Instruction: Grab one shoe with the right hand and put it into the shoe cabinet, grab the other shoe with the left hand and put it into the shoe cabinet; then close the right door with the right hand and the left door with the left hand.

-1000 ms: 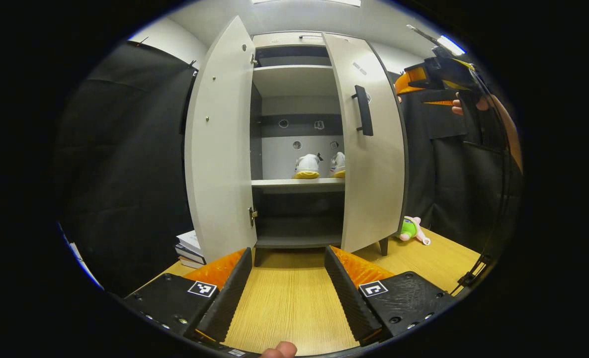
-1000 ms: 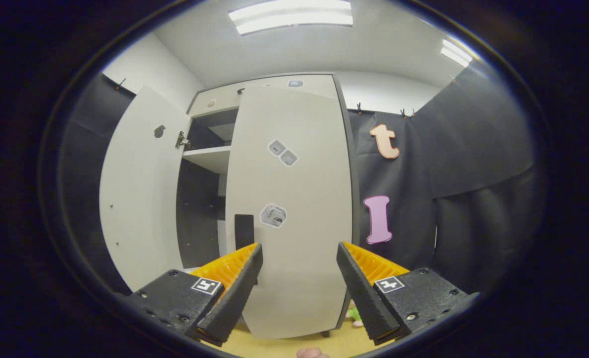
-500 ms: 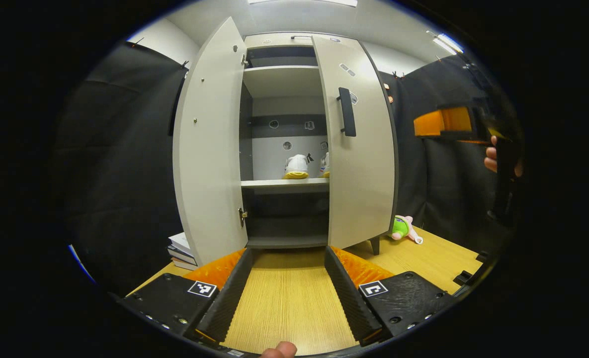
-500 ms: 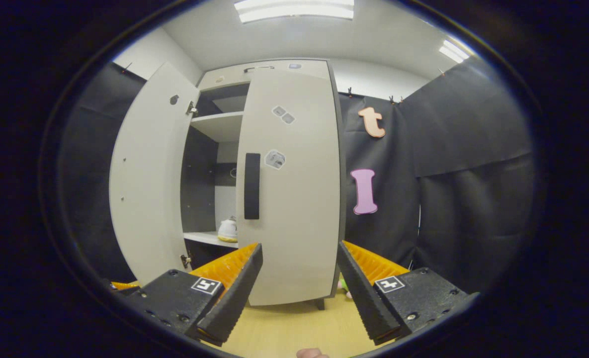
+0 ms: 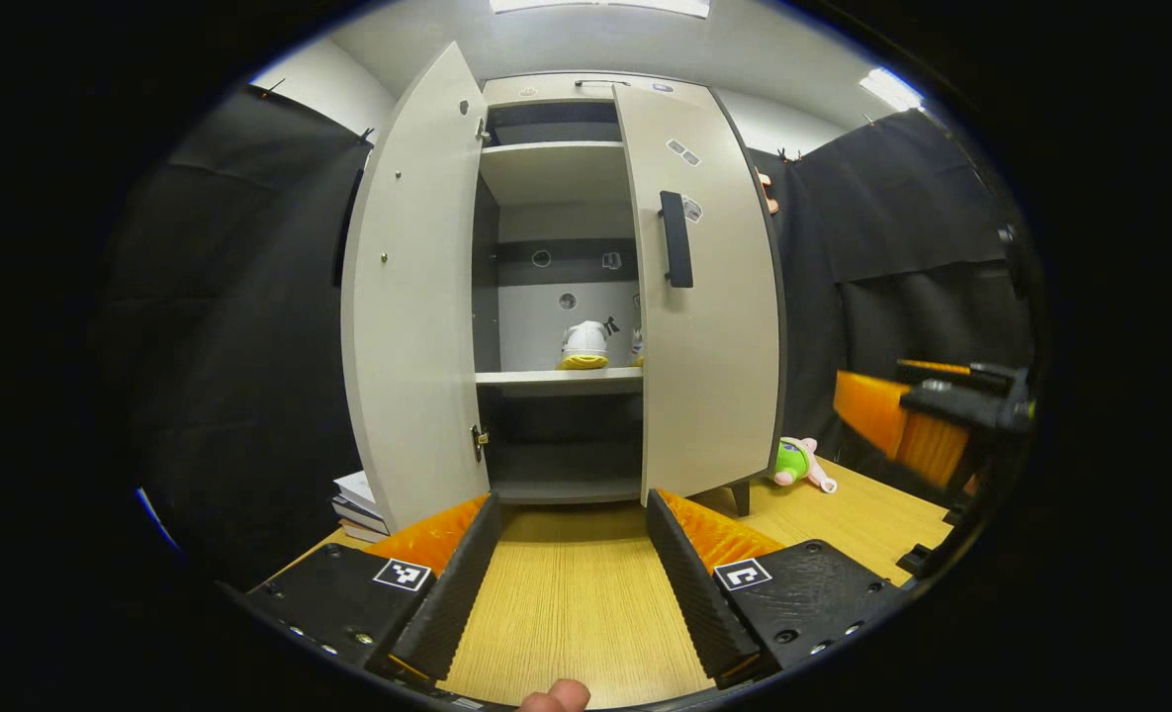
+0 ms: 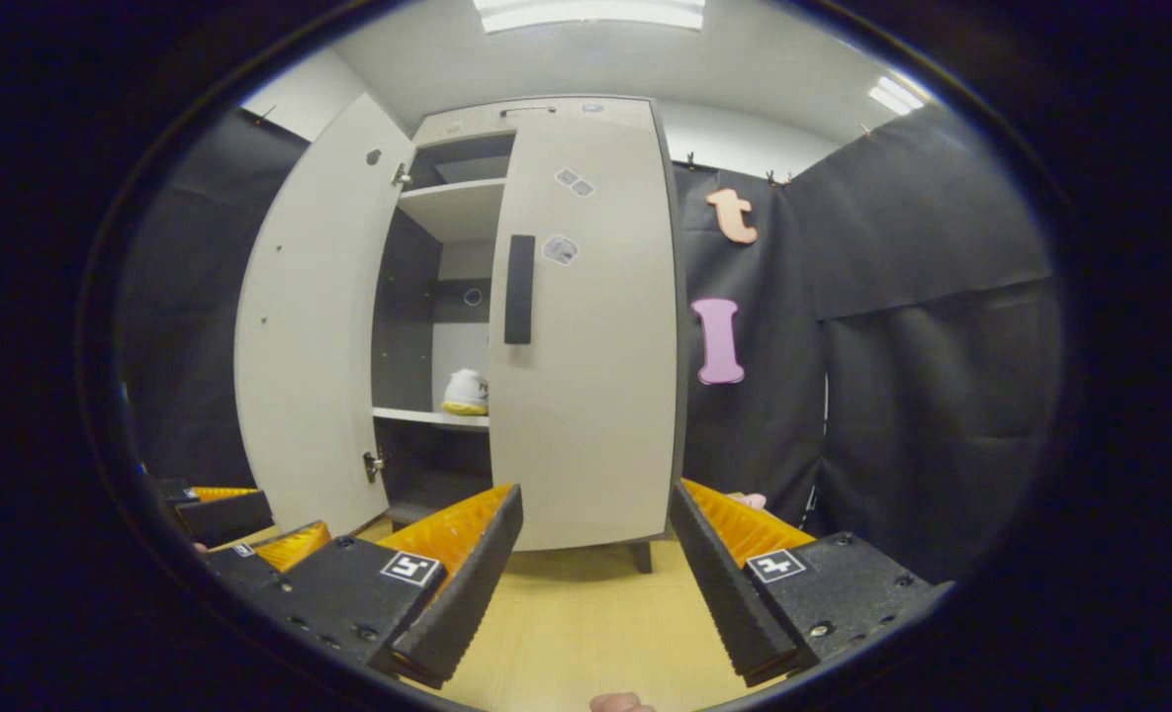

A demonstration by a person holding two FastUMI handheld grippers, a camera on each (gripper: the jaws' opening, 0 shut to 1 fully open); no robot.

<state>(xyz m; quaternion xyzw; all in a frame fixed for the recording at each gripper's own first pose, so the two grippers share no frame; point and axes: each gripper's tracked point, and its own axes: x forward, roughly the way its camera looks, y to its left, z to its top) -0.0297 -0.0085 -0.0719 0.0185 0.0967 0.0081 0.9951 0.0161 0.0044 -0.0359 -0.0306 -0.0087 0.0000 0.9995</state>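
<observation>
Shoe cabinet (image 5: pixel 709 326): pale doors, left wide open, right nearly shut.

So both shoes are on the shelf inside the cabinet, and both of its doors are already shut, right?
Not quite. The shoes do sit on the shelf, but the doors are not shut: in the left gripper view the left door stands wide open and the right door is still partly open.

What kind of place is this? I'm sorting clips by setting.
Most likely a staged recording booth, not a home: black cloth walls hang around a pale shoe cabinet on a wooden floor, with ceiling light panels overhead.
</observation>
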